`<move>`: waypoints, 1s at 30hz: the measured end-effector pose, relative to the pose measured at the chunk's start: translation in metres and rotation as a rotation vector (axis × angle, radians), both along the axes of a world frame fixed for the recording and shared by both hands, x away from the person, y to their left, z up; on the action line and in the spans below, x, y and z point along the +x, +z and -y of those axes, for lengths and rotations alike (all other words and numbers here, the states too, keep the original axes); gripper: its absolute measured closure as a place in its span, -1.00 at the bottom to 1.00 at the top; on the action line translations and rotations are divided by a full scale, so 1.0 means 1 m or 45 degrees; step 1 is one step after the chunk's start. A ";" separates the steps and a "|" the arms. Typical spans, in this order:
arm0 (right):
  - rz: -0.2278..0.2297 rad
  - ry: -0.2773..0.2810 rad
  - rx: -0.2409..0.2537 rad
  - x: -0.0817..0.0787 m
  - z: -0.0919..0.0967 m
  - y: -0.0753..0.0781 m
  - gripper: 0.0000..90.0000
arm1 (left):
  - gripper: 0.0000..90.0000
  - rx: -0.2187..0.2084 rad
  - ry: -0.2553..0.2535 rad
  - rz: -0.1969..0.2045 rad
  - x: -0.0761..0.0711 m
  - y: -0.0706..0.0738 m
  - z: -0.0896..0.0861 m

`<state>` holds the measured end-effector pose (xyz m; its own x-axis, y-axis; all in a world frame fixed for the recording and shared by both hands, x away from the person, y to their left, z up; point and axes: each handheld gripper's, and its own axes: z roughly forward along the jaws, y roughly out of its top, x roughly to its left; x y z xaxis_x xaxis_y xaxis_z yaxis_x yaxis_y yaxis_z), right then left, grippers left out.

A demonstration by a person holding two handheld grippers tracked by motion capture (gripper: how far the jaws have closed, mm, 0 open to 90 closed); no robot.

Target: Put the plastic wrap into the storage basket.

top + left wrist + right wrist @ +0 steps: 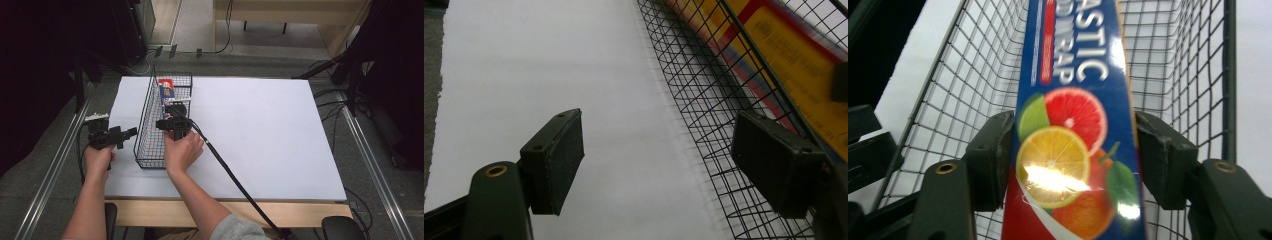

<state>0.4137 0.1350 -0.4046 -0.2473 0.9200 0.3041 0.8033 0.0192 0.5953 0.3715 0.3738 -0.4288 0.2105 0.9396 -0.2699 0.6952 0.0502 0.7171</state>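
Note:
A black wire basket [148, 102] stands on the white table top, its length running away from me. Inside it lies a long blue plastic wrap box [1073, 150] printed with citrus fruit, also visible at the basket's far end [166, 90]. My right gripper [1075, 125] reaches into the basket [973, 65] from the near end, one pad on each side of the box; the pads sit right at its edges without visibly pressing. My left gripper [659, 135] is open just outside the basket's left wall [704, 100], and the box's yellow side [794, 65] shows through the mesh.
The white table top [260, 135] stretches wide to the right of the basket. A black cable [235, 180] trails from the right gripper [172, 122] across the table to its front edge. Metal rails run along both sides of the table.

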 end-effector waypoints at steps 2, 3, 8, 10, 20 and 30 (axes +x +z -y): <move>0.110 -0.001 0.023 -0.006 0.000 0.005 0.00 | -0.51 -0.004 0.004 0.005 0.000 0.000 0.000; 0.166 -0.002 0.056 -0.009 0.002 0.008 0.01 | -0.51 -0.005 0.003 0.002 0.000 0.000 0.000; 0.185 0.007 0.125 -0.009 0.006 0.014 0.02 | -0.51 -0.005 0.000 0.002 0.000 0.000 0.001; 0.161 0.018 0.118 -0.007 0.007 0.011 0.02 | -0.51 -0.005 -0.001 -0.002 0.000 0.000 0.000; 0.147 0.063 0.112 -0.005 0.011 0.010 0.02 | -0.51 0.000 0.001 -0.003 0.001 -0.001 0.000; 0.189 0.213 0.099 0.002 0.030 0.015 -0.04 | -0.51 0.008 -0.001 -0.006 0.000 0.000 -0.001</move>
